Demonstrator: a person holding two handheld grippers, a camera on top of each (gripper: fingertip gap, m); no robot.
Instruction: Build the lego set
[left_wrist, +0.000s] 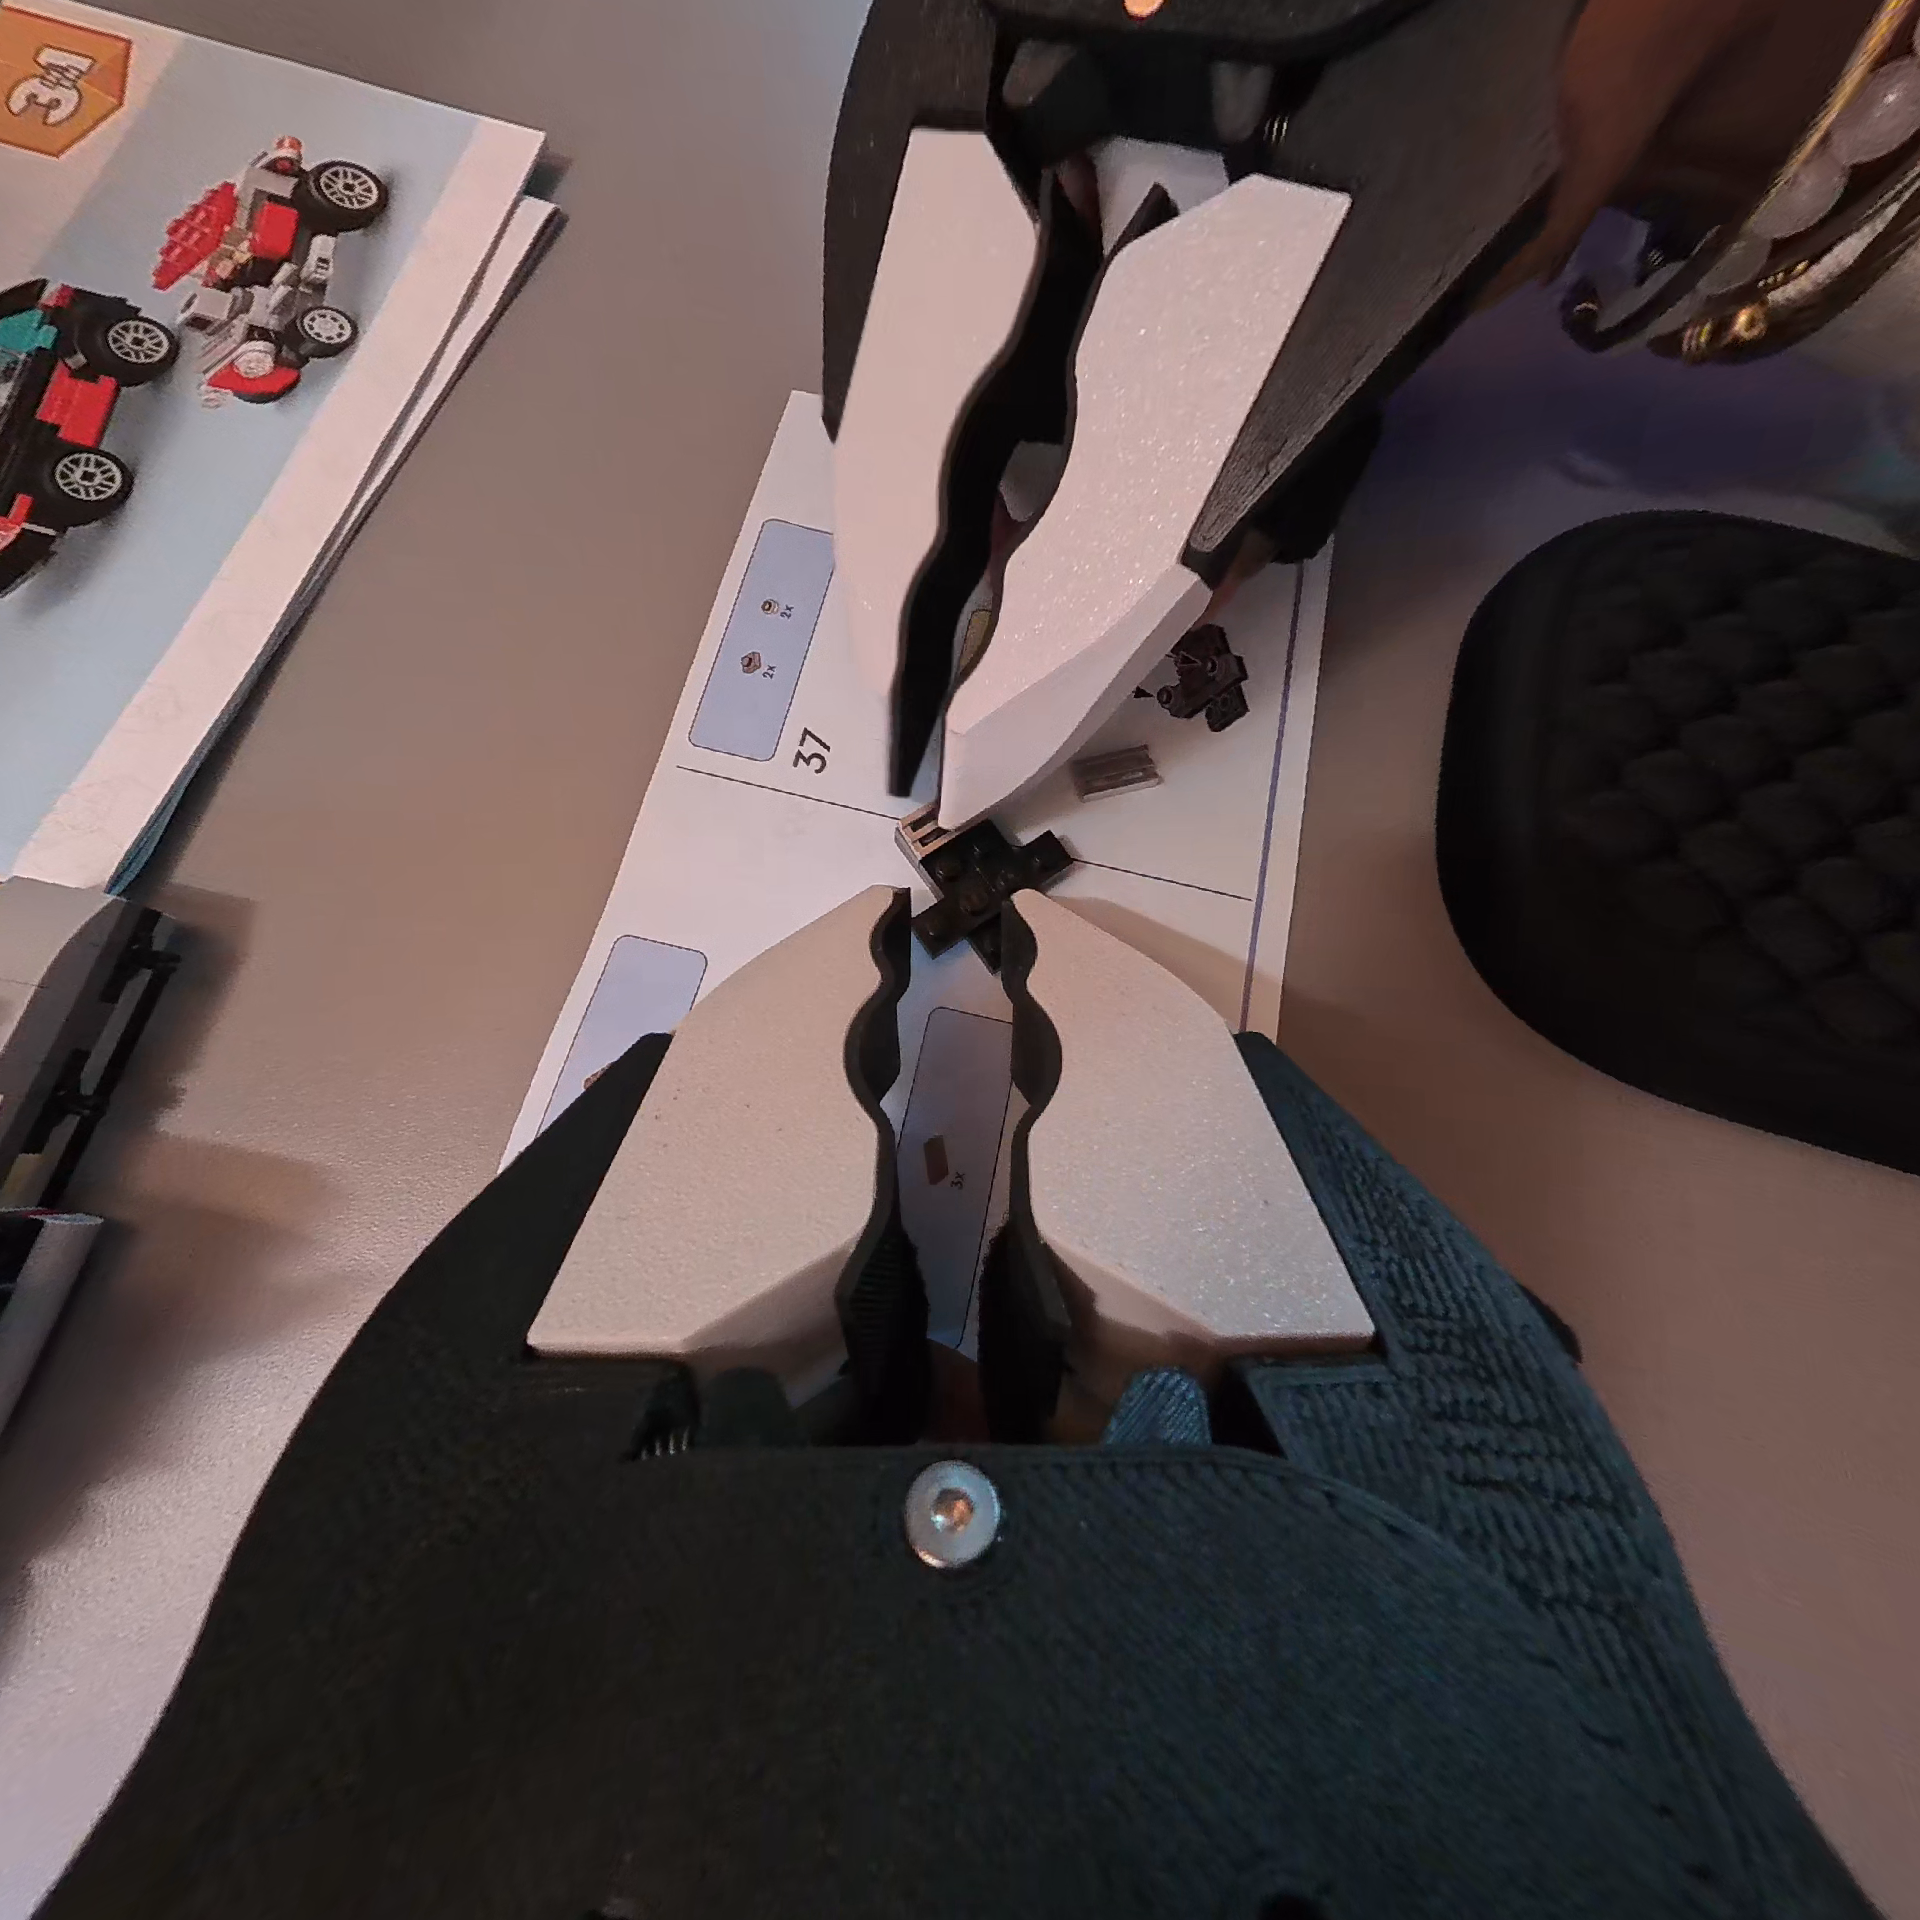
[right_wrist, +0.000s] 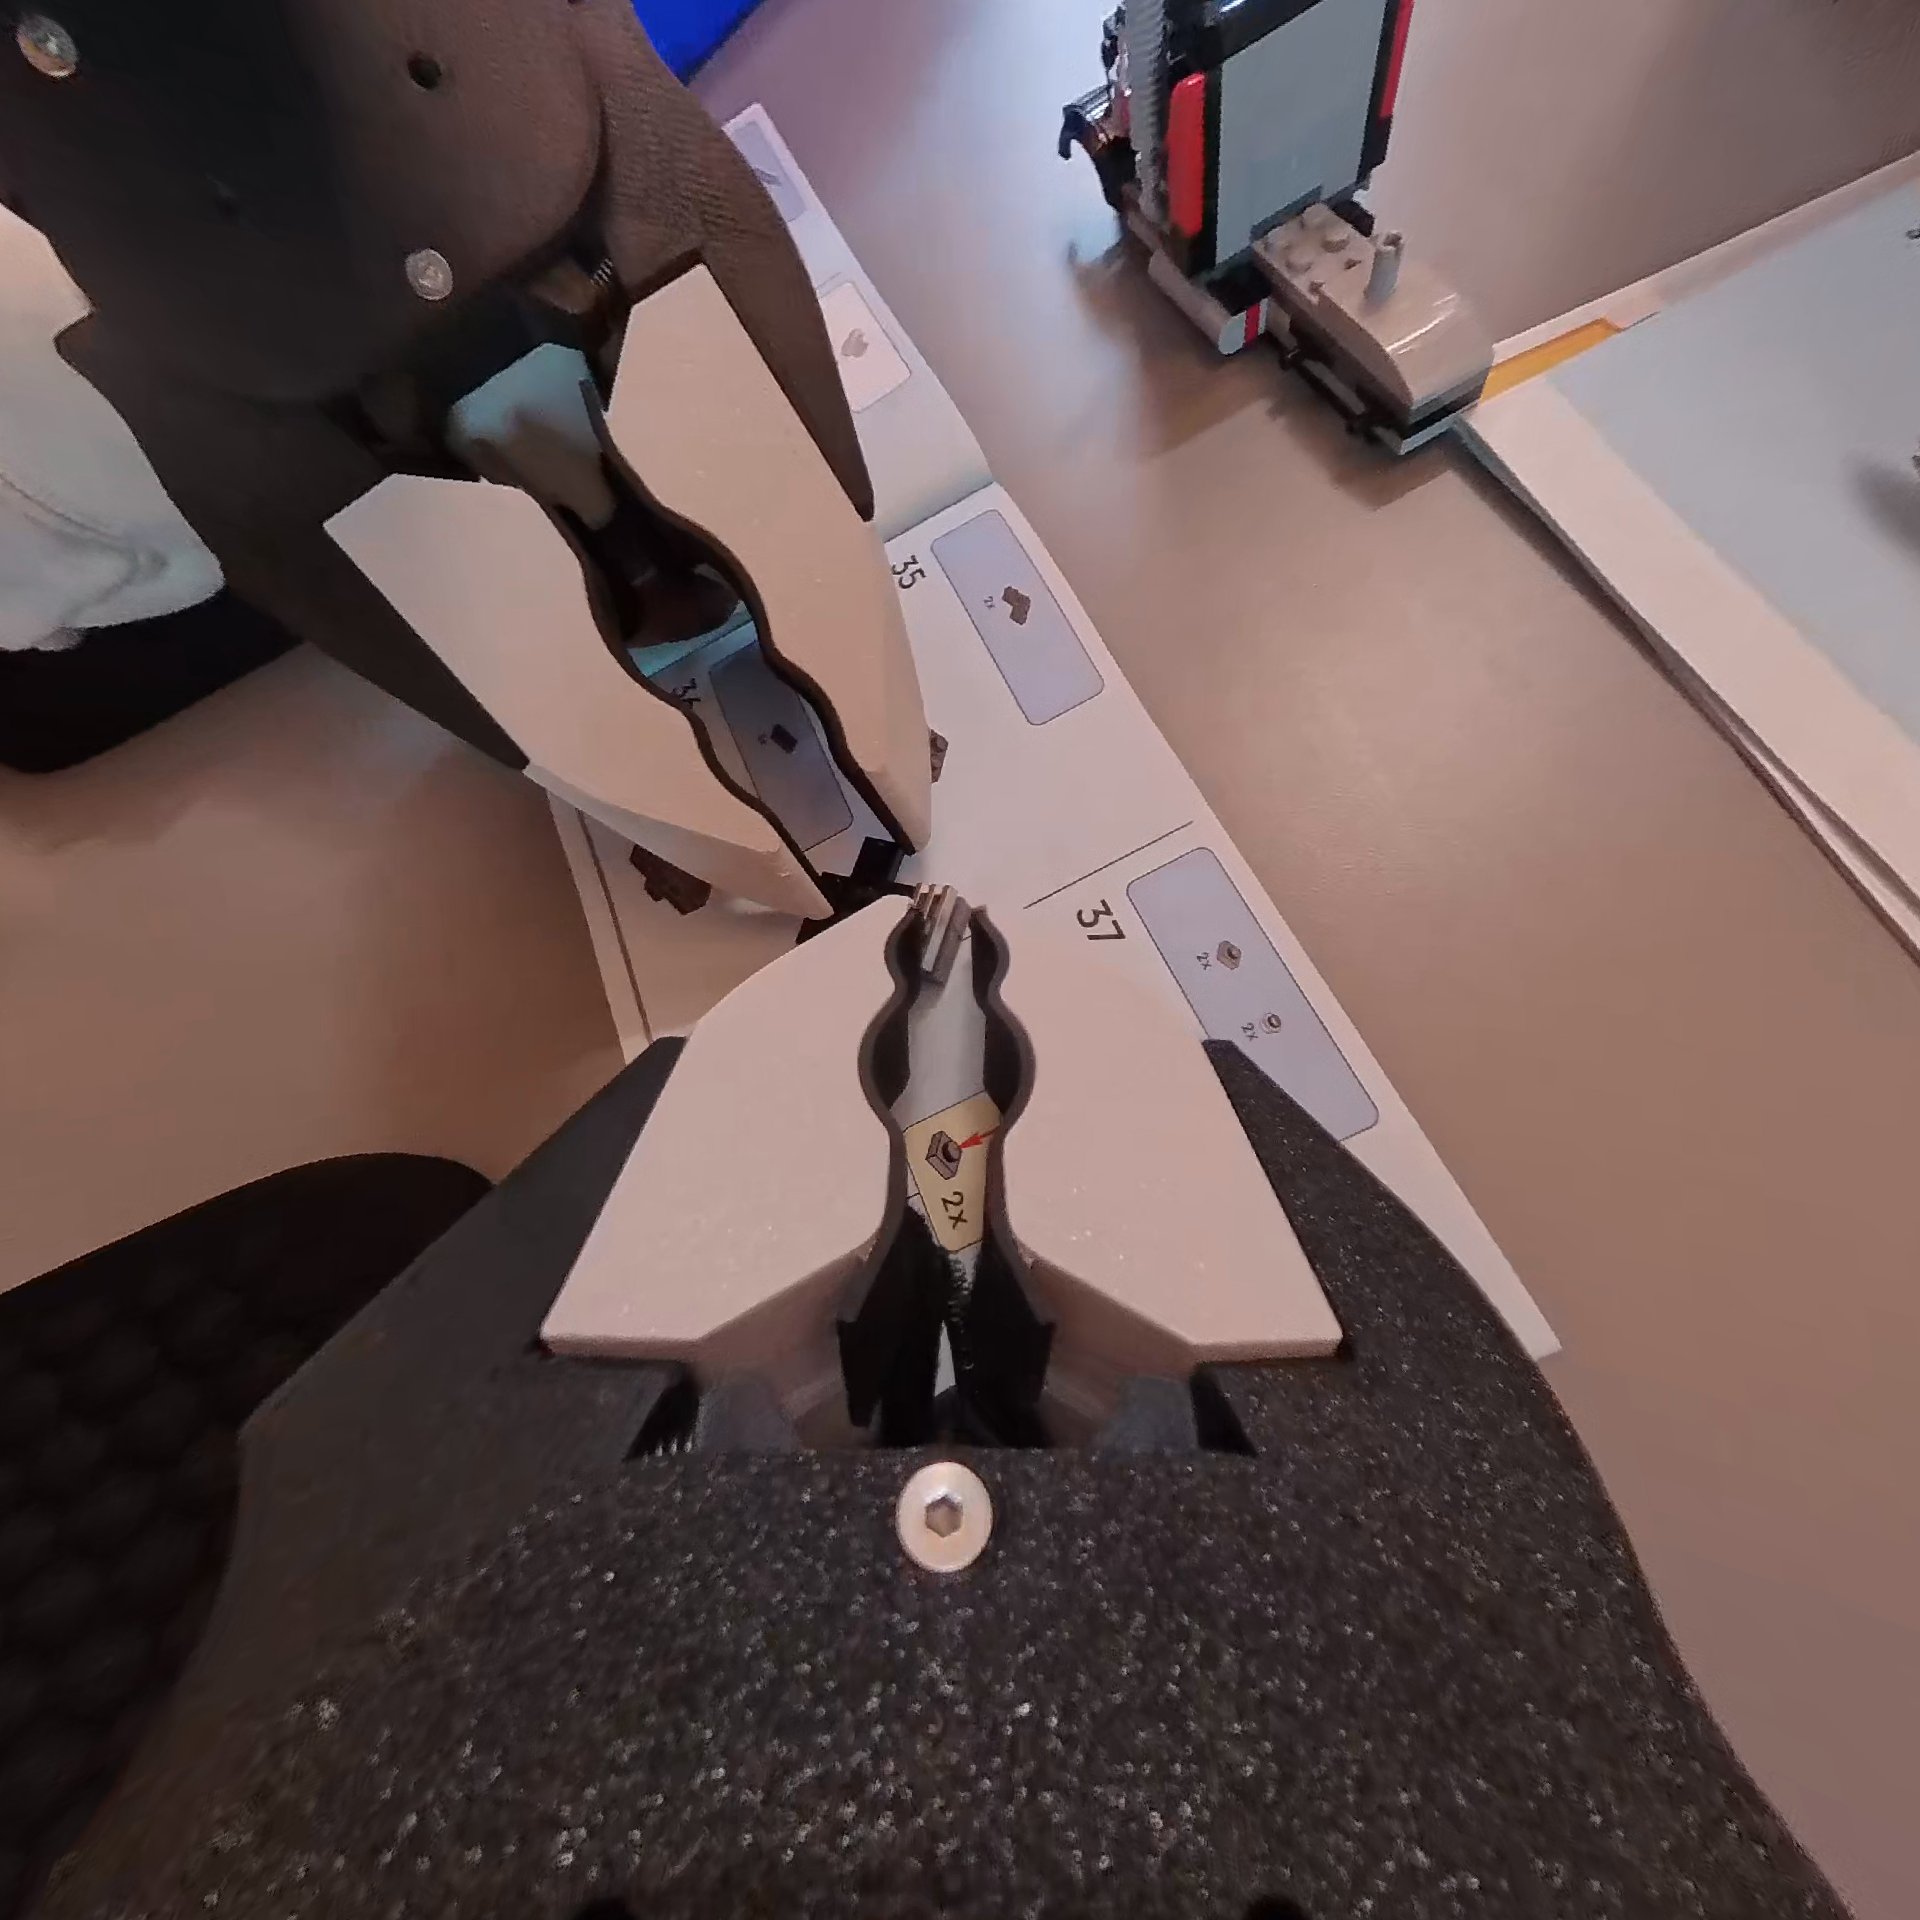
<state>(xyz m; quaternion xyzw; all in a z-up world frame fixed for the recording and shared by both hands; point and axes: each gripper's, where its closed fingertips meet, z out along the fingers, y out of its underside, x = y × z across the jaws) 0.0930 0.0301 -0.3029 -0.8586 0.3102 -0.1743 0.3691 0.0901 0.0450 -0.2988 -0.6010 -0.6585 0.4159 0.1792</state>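
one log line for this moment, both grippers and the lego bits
left hand-held gripper: shut on black lego assembly | right hand-held gripper: shut on small grey ribbed piece | action: joining over open instruction booklet

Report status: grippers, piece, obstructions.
Left gripper shut on black plate assembly. Right gripper shut on small grey piece, at the assembly. Over open instruction booklet; nothing blocking.

This looks like an office or hobby desk rather than a workshop. A plain beige worktop (right_wrist: 1351, 727) carries an open instruction booklet (left_wrist: 790, 831), a stack of further booklets (left_wrist: 312, 416) with toy cars on the cover, and a partly built brick model (right_wrist: 1278, 208). A black padded chair seat (left_wrist: 1714, 831) stands beside the worktop's edge.
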